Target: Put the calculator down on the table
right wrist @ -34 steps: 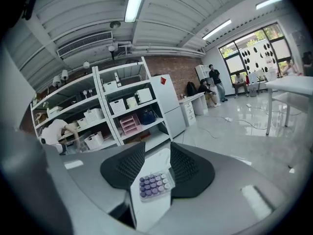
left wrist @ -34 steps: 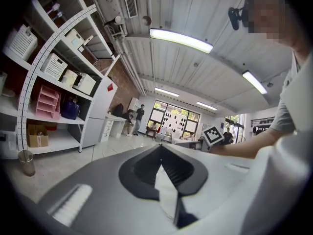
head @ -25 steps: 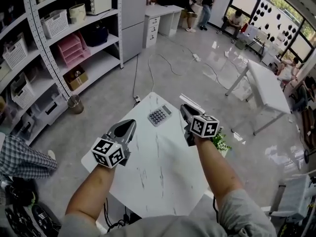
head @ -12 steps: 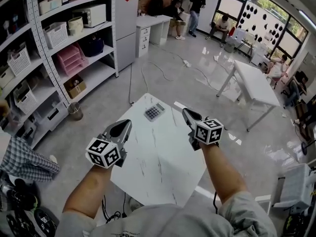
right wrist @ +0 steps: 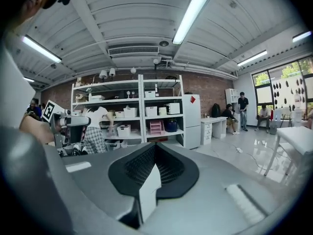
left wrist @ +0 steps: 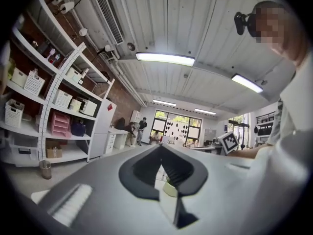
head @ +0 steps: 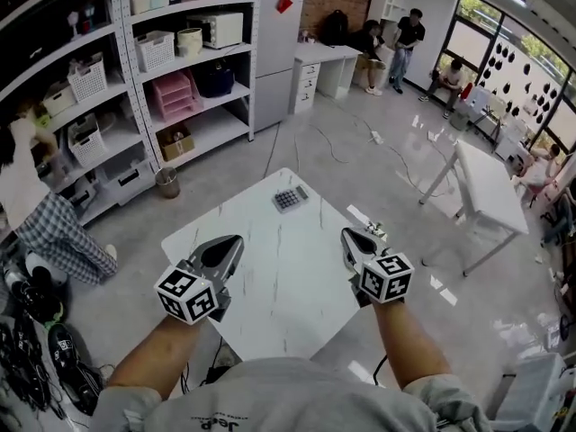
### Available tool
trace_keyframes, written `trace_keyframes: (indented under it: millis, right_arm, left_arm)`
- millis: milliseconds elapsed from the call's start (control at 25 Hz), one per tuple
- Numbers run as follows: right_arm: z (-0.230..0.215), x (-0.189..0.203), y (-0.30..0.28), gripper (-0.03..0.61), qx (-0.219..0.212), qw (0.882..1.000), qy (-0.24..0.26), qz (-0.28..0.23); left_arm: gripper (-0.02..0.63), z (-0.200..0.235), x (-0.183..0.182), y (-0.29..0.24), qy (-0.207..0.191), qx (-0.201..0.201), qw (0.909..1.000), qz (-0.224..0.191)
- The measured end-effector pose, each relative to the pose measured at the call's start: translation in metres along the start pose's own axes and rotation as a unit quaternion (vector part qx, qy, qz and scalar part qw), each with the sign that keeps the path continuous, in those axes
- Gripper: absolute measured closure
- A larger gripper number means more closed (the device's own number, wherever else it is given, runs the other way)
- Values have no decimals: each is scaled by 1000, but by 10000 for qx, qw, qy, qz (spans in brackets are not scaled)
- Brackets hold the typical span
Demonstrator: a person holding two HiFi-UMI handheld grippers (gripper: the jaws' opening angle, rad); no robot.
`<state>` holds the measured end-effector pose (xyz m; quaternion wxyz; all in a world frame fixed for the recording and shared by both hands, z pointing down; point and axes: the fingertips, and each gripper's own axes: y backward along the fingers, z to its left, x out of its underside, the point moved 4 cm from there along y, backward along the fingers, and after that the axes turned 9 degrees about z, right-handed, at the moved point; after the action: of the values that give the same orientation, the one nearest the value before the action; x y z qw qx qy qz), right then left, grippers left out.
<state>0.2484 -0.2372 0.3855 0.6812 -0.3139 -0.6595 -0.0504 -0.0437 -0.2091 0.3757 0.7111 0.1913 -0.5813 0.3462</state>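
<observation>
The grey calculator (head: 290, 198) lies flat near the far edge of the white marble table (head: 279, 286), with nothing touching it. My left gripper (head: 227, 244) hovers over the table's near left part, well short of the calculator. Its jaws meet at the tips and hold nothing. My right gripper (head: 352, 238) hangs over the table's right edge, also shut and empty. In the left gripper view the left gripper (left wrist: 160, 146) points level across the room. The right gripper view has the right gripper (right wrist: 154, 145) facing the shelving. The calculator appears in neither gripper view.
Tall shelving (head: 180, 79) with baskets and boxes lines the left wall, and a person (head: 45, 214) stands by it. A long white table (head: 490, 187) stands at the right. Cables (head: 333, 147) trail over the floor, and several people (head: 409, 34) are at the back.
Both grippers have drawn back toward me and away from the calculator, which stays on the table. The head view has swung, so the shelving and the person at the left show more.
</observation>
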Motion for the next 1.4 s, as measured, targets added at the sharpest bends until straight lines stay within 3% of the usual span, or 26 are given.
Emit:
trace_keyframes:
  millis: [240,520,800,1400]
  right_arm:
    - [24,17,32,575,-165,9998,-35,-84]
    - [72,29,48,575,-153,9996,-71,-237]
    - [95,36,55,575,-249,9993,-169,-210]
    - [96,39,55,575,-375,9989,-239,-180]
  left_arm:
    - [552,-27,21,43,-136,-193,9997,36]
    - [552,-21,29,83,-155,133,9998,-13]
    - [552,-12,34,91,32,245,9997,22]
    - [552,-11,34,89,100,267,9996,-36]
